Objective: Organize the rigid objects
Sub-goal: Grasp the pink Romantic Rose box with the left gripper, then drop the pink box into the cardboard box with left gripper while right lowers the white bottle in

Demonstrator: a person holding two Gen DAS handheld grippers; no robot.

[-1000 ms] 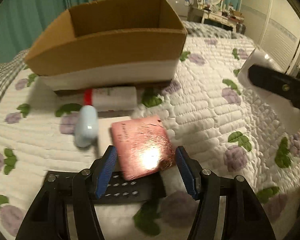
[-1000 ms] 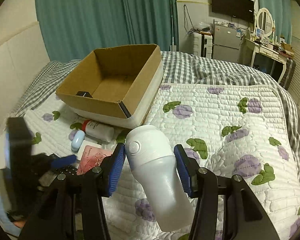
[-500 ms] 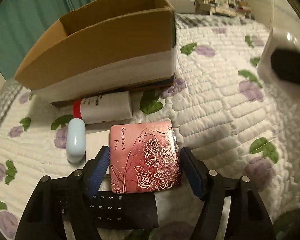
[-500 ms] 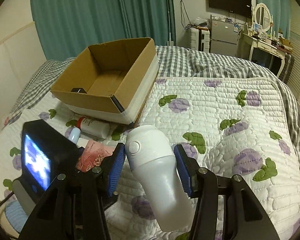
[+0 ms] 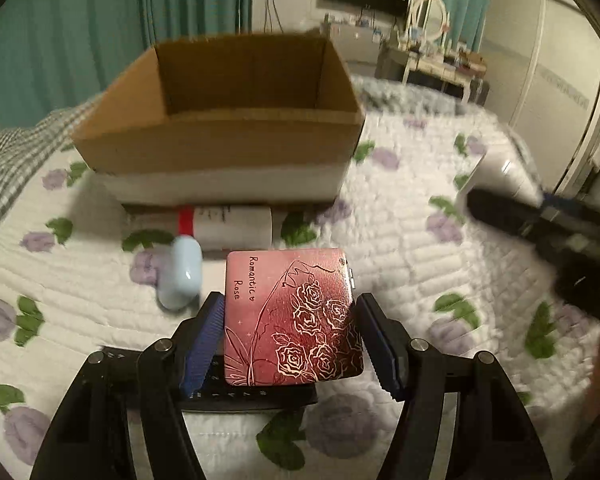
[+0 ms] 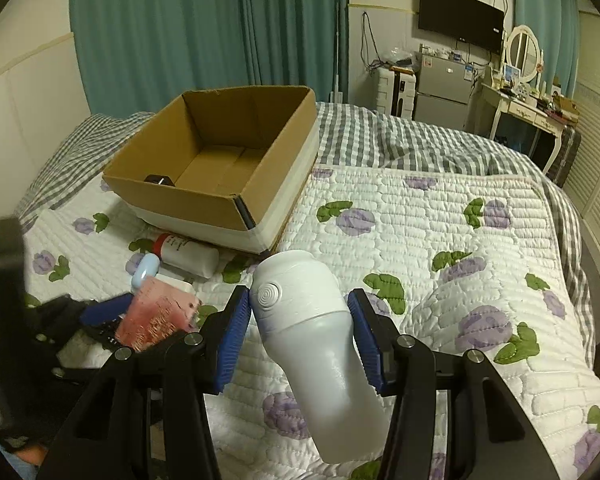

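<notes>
My left gripper (image 5: 290,340) is shut on a pink rose-printed tin (image 5: 292,316) and holds it lifted above the quilt. The tin also shows in the right wrist view (image 6: 156,316). My right gripper (image 6: 298,336) is shut on a white bottle (image 6: 316,348), held above the bed; the bottle shows at the right of the left wrist view (image 5: 496,172). An open cardboard box (image 5: 228,124) stands ahead on the bed, also in the right wrist view (image 6: 220,164), with a small black object (image 6: 159,180) inside.
In front of the box lie a white bottle with a red band (image 5: 228,224), a pale blue case (image 5: 182,276), a white card and a black remote (image 5: 240,392) under the tin. The quilted floral bedspread (image 6: 440,240) spreads to the right. A dresser and fridge stand behind.
My left gripper has closed on the pink tin and lifted it, tilting up toward the box. My right gripper still holds the white bottle and has shifted slightly.
</notes>
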